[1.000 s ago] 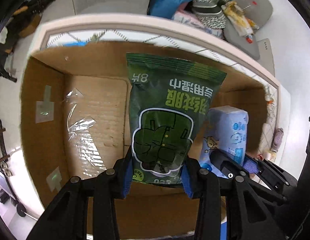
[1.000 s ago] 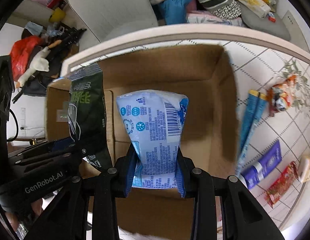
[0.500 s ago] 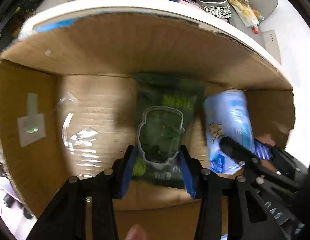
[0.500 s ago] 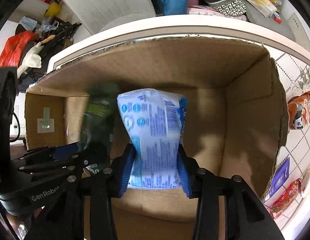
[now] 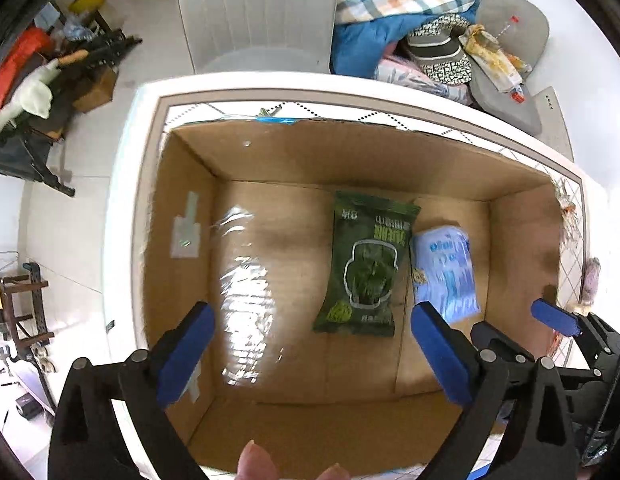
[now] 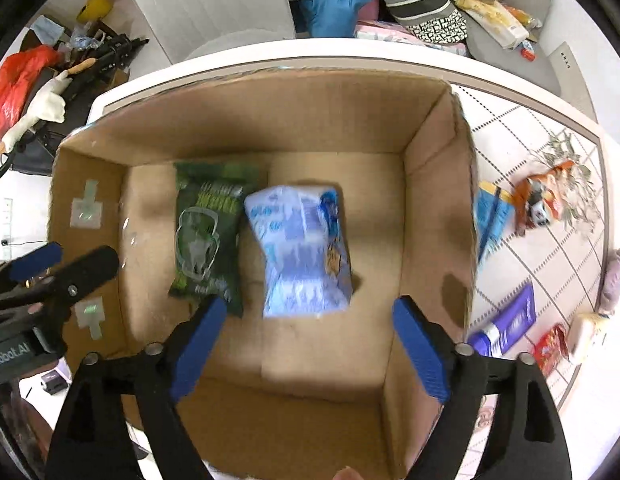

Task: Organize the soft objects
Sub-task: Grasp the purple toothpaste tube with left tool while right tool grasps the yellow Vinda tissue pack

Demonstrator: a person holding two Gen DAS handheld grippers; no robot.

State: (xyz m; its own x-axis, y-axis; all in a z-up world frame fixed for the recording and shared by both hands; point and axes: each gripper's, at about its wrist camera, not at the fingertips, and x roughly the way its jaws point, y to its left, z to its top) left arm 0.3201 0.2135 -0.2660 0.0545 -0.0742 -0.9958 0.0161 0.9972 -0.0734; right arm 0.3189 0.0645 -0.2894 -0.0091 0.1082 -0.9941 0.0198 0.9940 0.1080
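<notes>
We hold both the left gripper (image 5: 310, 354) and right gripper (image 6: 306, 348) wide open, empty, above the box (image 6: 433, 128); 2 packs, the green bag (image 5: 365, 272) and blue pack (image 6: 300, 252), lie inside, seemingly touching. Next we fetch table items.

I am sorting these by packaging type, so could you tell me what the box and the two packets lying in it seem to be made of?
Box: plain brown corrugated cardboard, matte, with glossy clear tape on the floor.
Green packet: thin printed plastic film, slightly shiny, with a crimped top edge.
Pale blue packet: soft printed plastic wrap, creased and pinched in at the middle, probably around tissues or wipes.
</notes>
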